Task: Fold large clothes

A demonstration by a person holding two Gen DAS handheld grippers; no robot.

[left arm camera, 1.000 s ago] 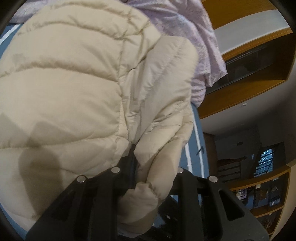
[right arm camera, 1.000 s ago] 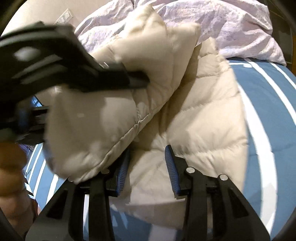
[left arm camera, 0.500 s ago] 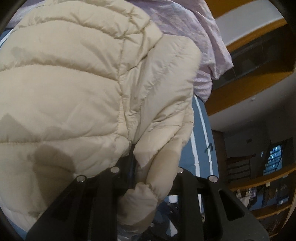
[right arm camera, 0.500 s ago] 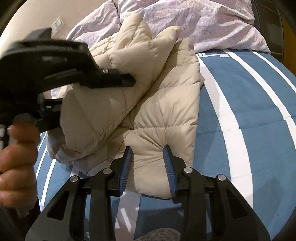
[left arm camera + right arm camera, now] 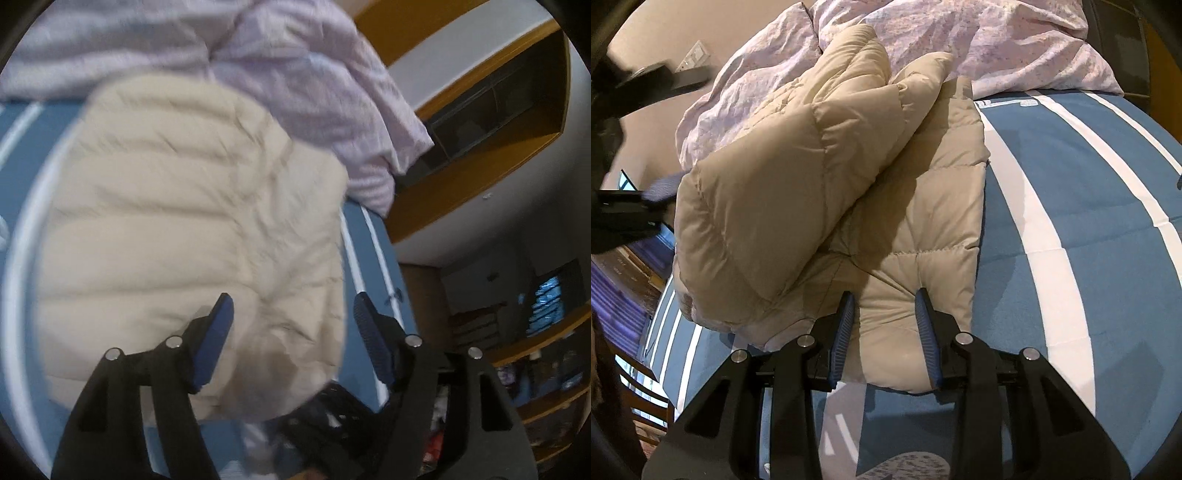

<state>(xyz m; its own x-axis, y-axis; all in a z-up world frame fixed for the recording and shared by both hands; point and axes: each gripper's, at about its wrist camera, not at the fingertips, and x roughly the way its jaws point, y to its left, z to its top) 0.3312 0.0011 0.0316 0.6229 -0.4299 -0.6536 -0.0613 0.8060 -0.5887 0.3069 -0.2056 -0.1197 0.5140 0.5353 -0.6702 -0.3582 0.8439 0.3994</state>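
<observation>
A beige quilted puffer jacket (image 5: 820,177) lies folded over itself on the blue bed cover with white stripes (image 5: 1071,206). It also fills the left wrist view (image 5: 177,236), which is blurred. My left gripper (image 5: 291,306) is open and empty, just above the jacket's near edge. It shows as a dark blur at the left edge of the right wrist view (image 5: 631,206). My right gripper (image 5: 884,299) is open, its blue-padded fingers either side of the jacket's lower corner, not closed on it.
A crumpled lilac duvet (image 5: 979,40) lies at the head of the bed, behind the jacket. Wooden shelving (image 5: 480,147) stands past the bed's right side. A wall socket (image 5: 694,55) is on the beige wall.
My left gripper has opened and let go of the jacket fold, which now lies on the jacket. It has drawn back. My right gripper has pulled back toward the jacket's lower corner.
</observation>
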